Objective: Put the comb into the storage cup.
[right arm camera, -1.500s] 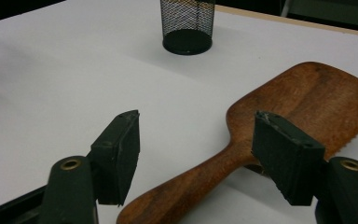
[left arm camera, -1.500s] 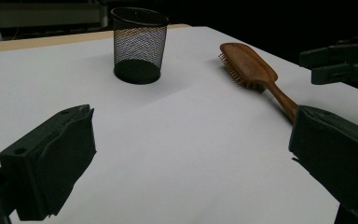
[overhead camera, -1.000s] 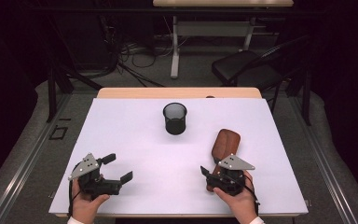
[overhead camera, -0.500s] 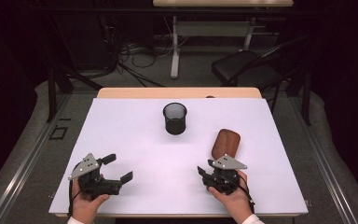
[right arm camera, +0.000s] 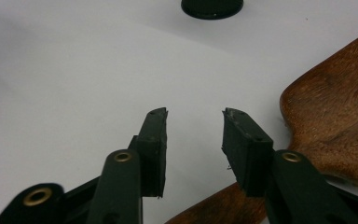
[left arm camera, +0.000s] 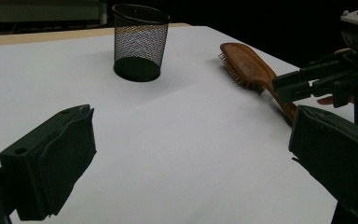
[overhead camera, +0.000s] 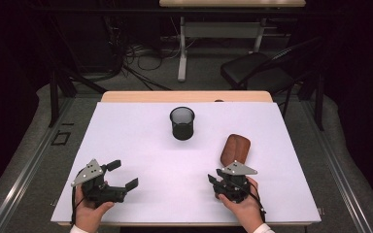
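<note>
A brown wooden hairbrush lies back up on the white table, right of centre, its handle toward the person. My right gripper hovers over that handle. In the right gripper view its jaws have just been closing. They stand partly open with bare table between them, and the brush lies to their right and beneath the right jaw. My left gripper rests at the front left with its jaws wide open and nothing between them. From there I see the brush and the right gripper.
A black mesh cup stands upright at the centre back of the table, also in the left gripper view; its base tops the right gripper view. A black chair and cables sit on the floor beyond the far edge.
The right gripper's jaws have narrowed and the gripper has shifted slightly left and toward the person. The brush, the cup and the left gripper have stayed put.
</note>
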Available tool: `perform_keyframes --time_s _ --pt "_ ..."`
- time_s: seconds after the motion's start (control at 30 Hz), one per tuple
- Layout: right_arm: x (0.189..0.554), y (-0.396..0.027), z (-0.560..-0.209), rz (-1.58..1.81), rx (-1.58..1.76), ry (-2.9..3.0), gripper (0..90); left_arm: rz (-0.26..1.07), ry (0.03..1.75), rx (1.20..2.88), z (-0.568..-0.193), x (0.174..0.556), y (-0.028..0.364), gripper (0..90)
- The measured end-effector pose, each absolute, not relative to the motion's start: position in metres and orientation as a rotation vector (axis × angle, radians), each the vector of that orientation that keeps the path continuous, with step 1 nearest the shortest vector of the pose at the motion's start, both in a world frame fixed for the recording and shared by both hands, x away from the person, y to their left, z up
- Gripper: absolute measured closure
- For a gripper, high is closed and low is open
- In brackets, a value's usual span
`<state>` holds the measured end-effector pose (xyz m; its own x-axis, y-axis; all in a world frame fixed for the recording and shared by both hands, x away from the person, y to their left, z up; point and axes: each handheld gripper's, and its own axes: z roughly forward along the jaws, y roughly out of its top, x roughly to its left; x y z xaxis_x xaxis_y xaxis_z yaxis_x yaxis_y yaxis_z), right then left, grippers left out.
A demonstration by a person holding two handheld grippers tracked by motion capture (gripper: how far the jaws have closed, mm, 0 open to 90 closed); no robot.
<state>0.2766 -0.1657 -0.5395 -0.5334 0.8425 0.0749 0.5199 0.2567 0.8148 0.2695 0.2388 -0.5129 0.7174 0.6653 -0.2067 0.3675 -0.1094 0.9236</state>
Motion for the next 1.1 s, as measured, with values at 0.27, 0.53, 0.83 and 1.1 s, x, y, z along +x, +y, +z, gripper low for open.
perform_keyframes --time_s 0.27,0.53,0.83,1.1 --pt "0.278 -0.165 -0.542 1.113 1.252 2.231 79.3 0.306 0.828 1.723 -0.513 0.269 0.239 0.6" --pt "0.280 -0.165 -0.547 1.058 1.274 2.273 88.6 0.305 0.831 1.719 -0.513 0.270 0.239 0.7" --pt "0.281 -0.167 -0.551 1.000 1.313 2.314 89.2 0.304 0.835 1.716 -0.513 0.270 0.240 0.7" --pt "0.281 -0.171 -0.552 0.969 1.330 2.332 89.2 0.302 0.837 1.716 -0.514 0.270 0.240 0.7"
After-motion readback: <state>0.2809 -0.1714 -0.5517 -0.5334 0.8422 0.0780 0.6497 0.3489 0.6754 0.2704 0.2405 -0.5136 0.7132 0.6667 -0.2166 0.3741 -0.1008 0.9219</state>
